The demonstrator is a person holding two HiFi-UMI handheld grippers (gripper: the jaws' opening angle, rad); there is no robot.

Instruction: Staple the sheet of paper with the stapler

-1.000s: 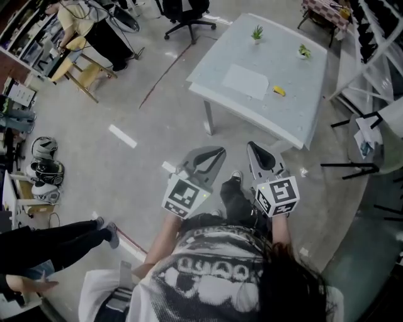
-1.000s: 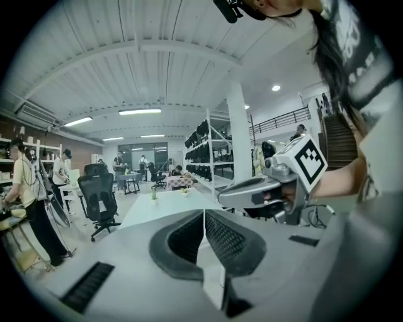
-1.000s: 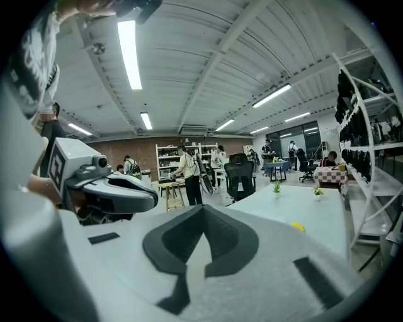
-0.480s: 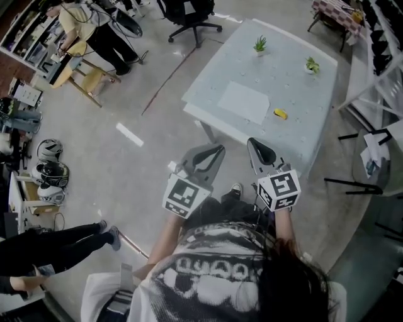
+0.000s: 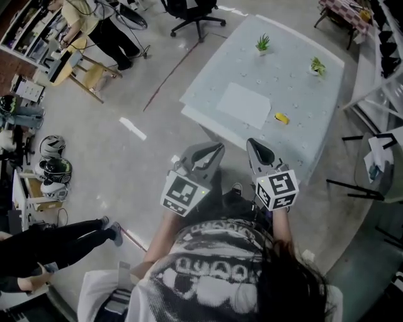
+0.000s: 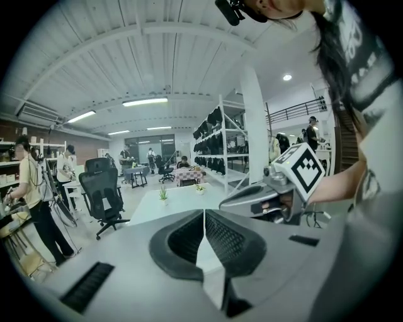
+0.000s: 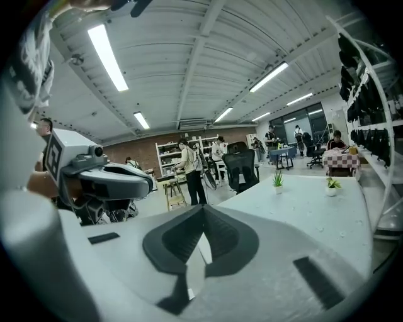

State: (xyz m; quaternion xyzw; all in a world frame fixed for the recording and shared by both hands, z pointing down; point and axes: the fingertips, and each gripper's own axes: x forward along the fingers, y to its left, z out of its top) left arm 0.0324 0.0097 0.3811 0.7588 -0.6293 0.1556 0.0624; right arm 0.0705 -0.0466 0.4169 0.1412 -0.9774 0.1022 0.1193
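Observation:
A white sheet of paper [image 5: 244, 104] lies flat on a pale grey table [image 5: 296, 148] ahead of me. A small yellow stapler [image 5: 281, 117] rests just to the right of the sheet. My left gripper [image 5: 216, 149] and right gripper [image 5: 254, 146] are held side by side in the air short of the table's near edge. Both point toward the table, shut and holding nothing. In the left gripper view the jaws [image 6: 203, 212] meet in a thin line. The right gripper view shows its jaws [image 7: 203, 207] pressed together the same way.
Two small potted plants [image 5: 262, 43] [image 5: 317, 65] stand at the table's far side. A black office chair [image 5: 192, 9] is beyond the table. Black stand legs [image 5: 356, 185] and shelving are to the right. People, a wooden stool [image 5: 88, 75] and helmets [image 5: 53, 166] are to the left.
The table with paper and stapler has come nearer to both grippers as the person walks toward it. Both grippers stay shut and side by side.

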